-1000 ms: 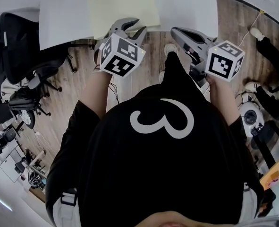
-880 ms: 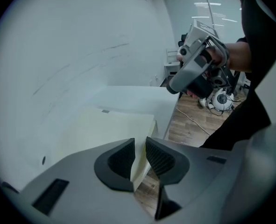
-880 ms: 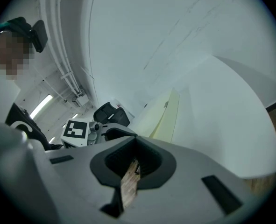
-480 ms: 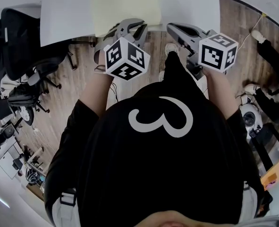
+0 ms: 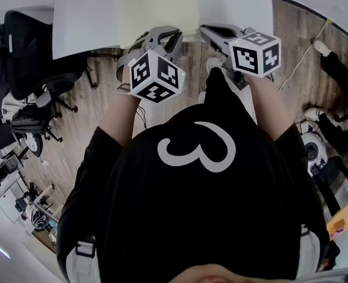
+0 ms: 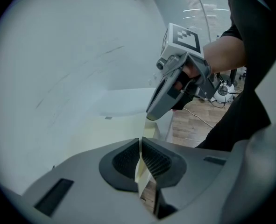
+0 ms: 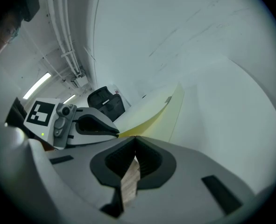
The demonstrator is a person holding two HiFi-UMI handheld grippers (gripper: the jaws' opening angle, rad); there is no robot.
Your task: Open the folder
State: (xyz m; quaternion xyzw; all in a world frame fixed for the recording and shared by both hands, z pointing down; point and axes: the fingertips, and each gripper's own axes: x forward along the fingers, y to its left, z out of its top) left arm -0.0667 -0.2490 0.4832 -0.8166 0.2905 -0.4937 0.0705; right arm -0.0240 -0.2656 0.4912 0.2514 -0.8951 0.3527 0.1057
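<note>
Pale yellow folder (image 5: 156,7), white table (image 5: 82,22), wood-grain brown floor (image 5: 103,111).

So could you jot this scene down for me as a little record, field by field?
Setting: white table over a wooden floor
Item: pale yellow folder, lying at the table's near edge
Left tool: jaws have just been closing, now clamped on the folder's near edge
Right tool: jaws together, tip at the folder's edge; whether it holds the folder is unclear
Progress: folder not visibly opened yet
</note>
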